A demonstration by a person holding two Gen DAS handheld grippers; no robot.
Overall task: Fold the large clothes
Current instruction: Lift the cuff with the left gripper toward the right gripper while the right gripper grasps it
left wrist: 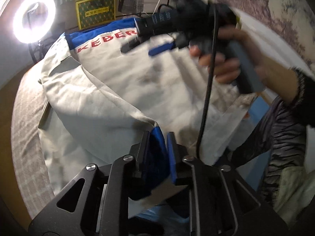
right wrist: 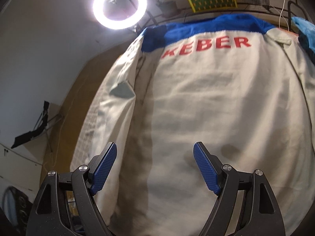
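1. Left wrist view puts your left gripper (left wrist: 157, 139) low at the near edge of the jacket (left wrist: 110, 90), with a blue cuff or hem piece (left wrist: 155, 157) sitting between its fingers. The gap looks narrow, but you cannot tell for sure whether the pads are pressing on the cloth or have let go.
2. The jacket lies back-up on the bed (left wrist: 25, 118), its long axis running away from you: blue collar band and red lettering (right wrist: 206, 46) at the far end, hem nearest you.
3. Your right gripper (right wrist: 155, 147) hangs over the lower middle of the jacket's back, pads spread wide and empty; no cloth sits between them.
4. In the left wrist view your right hand (left wrist: 222, 59) is further up the garment, towards the collar, well apart from the left.
5. Judgement: the left gripper is nearer the hem, so any fold across the long axis probably starts there.
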